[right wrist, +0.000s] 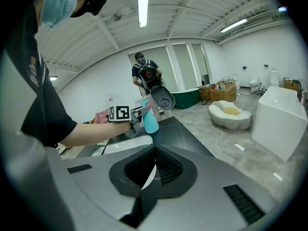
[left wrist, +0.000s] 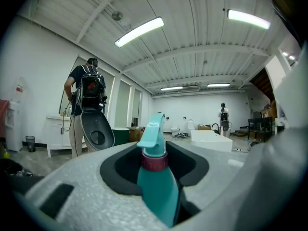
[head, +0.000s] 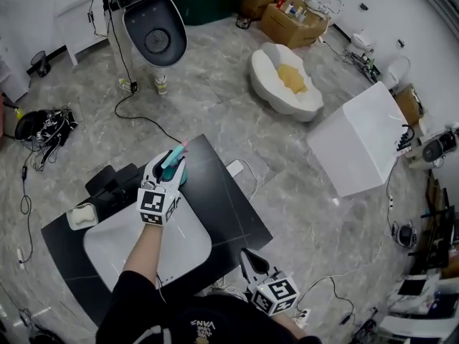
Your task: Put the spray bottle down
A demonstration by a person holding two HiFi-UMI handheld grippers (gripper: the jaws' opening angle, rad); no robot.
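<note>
Desk (head: 229, 213) of black with inset white basin (head: 179, 253), left claw (head: 172, 169) clamped on the body of the teal spray bottle (left wrist: 156, 182), bottle upright over desk just beyond basin, right claw (head: 249, 258) closed, empty, near desk's front corner

The spray bottle (head: 173, 160) sits in the left gripper (head: 170, 173), over the counter (head: 226, 210) behind the basin (head: 190, 246).

The spray bottle (left wrist: 156, 186) is smooth teal plastic with a slight sheen; the countertop (head: 226, 192) glossy black, the basin (head: 190, 246) smooth white, the floor (head: 237, 120) polished grey marble-look stone, the boxes (head: 290, 24) matt cardboard
</note>
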